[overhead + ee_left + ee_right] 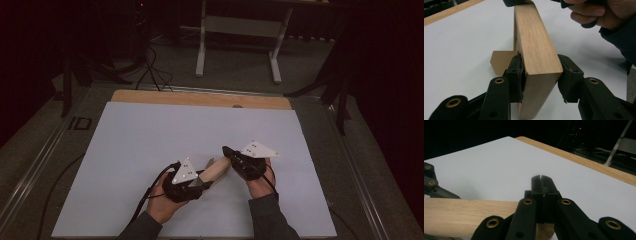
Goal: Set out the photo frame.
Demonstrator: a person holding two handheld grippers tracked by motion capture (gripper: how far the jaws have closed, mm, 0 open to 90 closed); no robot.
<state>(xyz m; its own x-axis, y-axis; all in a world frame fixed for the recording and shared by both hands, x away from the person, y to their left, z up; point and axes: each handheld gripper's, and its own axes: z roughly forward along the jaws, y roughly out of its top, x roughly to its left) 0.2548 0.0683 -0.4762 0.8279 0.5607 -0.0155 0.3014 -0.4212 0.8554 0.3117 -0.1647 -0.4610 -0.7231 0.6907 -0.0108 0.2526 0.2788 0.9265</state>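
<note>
A pale wooden block (216, 170) hangs just above the white sheet, between my two grippers. My left gripper (199, 184) is shut on its near end. In the left gripper view both pads press the sides of the block (536, 45), with the left gripper (540, 72) square on the cut end. My right gripper (227, 151) sits at the block's far end. In the right gripper view the right gripper (541, 178) has its jaws pressed together, lying over the block (461, 215). I see nothing between them. A thin brown flat piece (501, 61) shows behind my left jaw.
A white sheet (150, 150) covers the wooden table (200, 98), whose far edge shows bare. A white desk frame (240, 30) stands on the floor beyond, with cables (150, 70) to its left. A hand and dark sleeve (614, 22) hold the right gripper.
</note>
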